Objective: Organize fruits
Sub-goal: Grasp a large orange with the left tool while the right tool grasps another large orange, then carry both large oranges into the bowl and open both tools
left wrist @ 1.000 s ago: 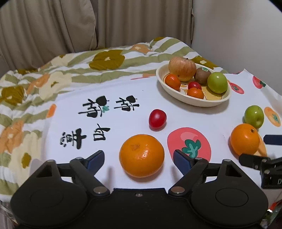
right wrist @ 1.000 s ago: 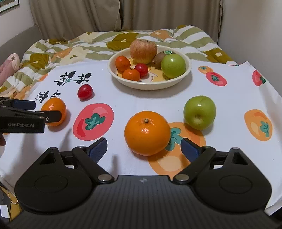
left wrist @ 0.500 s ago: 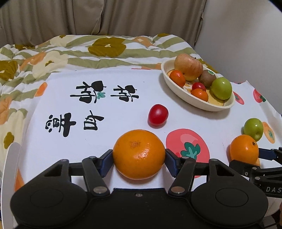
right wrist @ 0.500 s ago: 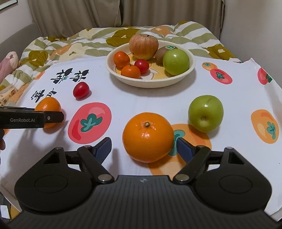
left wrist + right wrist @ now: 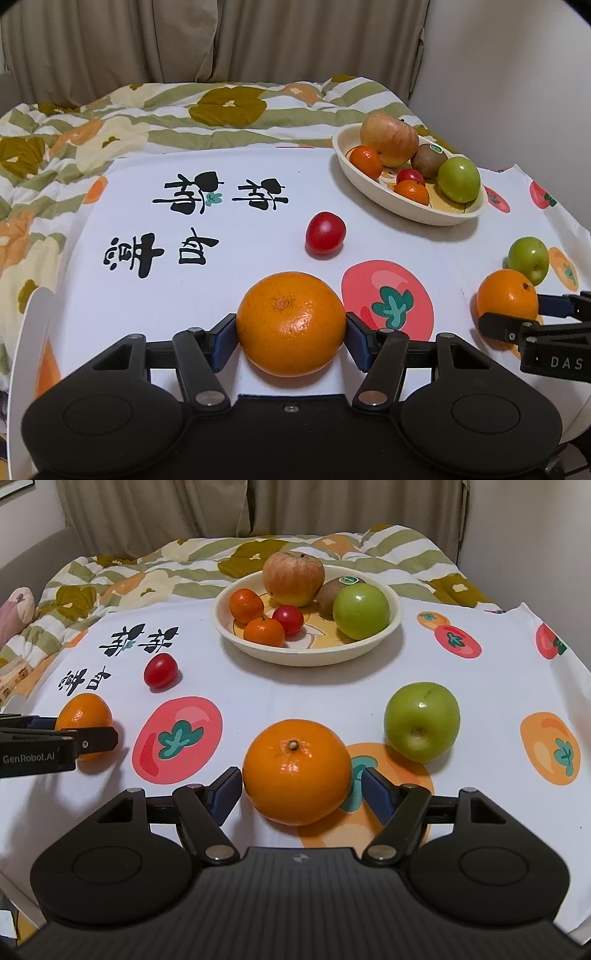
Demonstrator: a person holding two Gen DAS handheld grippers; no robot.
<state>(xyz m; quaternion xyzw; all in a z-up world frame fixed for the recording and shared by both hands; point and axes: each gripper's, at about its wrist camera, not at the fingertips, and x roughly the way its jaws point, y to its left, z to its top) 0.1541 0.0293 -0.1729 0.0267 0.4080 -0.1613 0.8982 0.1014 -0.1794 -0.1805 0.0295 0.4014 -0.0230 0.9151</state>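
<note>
Cloth (image 5: 303, 698): white, printed with black characters, red tomatoes and orange persimmons.
Quilt (image 5: 229, 110): striped green and white with olive and orange flowers, lying behind the cloth.
Curtains (image 5: 221, 40): beige, hanging along the back.
Wall (image 5: 509, 66): plain white, at the right.

L gripper (image 5: 291, 330) clamped on big orange (image 5: 291, 324), both blue pads touching its sides, fruit sitting on white printed cloth (image 5: 240, 254). Red tomato (image 5: 325, 233) just beyond it, loose on cloth. Cream bowl (image 5: 424, 212) far right-back w/ apple (image 5: 388, 139), kiwi (image 5: 428, 160), green apple (image 5: 459, 179), two small oranges, a small red fruit inside. R gripper (image 5: 517, 312) enters from right edge, jaws closing either side of second orange (image 5: 506, 300); contact can't be told from here. Loose green apple (image 5: 528, 258) just behind that orange. Floral striped quilt (image 5: 110, 122) under and behind cloth, curtains (image 5: 184, 40) at back.
</note>
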